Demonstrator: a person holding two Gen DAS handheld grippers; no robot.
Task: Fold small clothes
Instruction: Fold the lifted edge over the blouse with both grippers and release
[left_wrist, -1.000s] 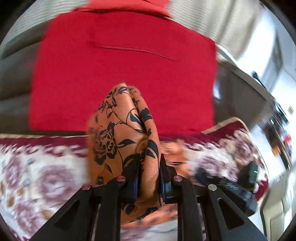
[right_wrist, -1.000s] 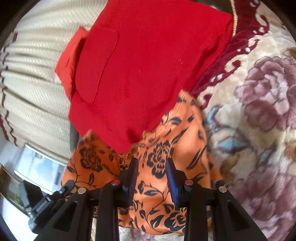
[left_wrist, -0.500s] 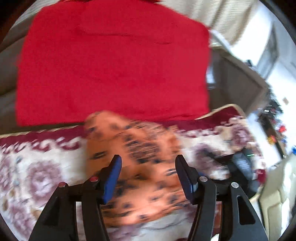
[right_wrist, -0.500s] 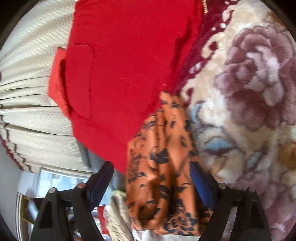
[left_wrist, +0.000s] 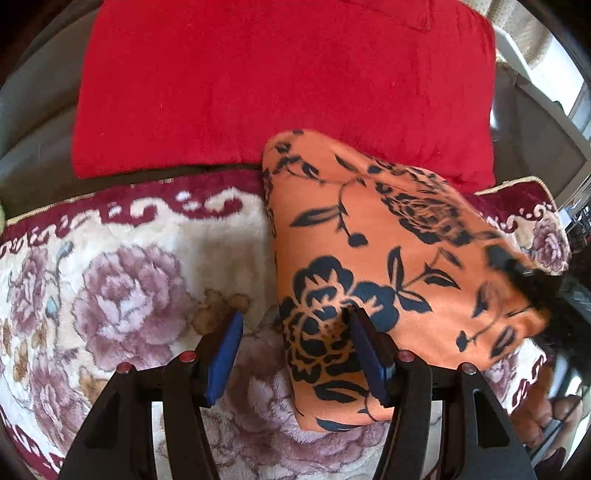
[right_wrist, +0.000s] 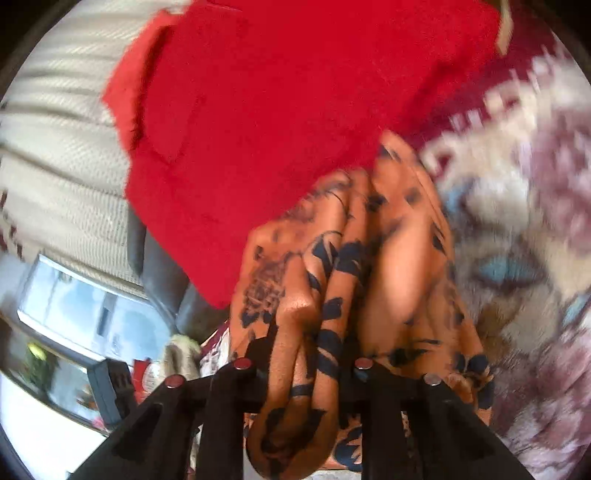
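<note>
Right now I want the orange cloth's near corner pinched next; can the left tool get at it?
Probably yes: the left tool hangs open, its fingers astride the orange cloth's near edge, nothing between.

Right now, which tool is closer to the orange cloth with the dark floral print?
Right. The right tool is clamped on a bunched fold of the orange floral cloth; the left tool is open, one finger over its corner.

Both views are bright with daylight. In the right wrist view a blown-out window (right_wrist: 74, 317) at lower left is the apparent source. That view is heavily motion-blurred, smearing the cream floral plush blanket (right_wrist: 524, 229). The left wrist view is sharper; only the right edge of the orange cloth with dark flowers (left_wrist: 406, 251) blurs. Fisheye curvature bends the margins, and black vignetting fills the corners.
</note>
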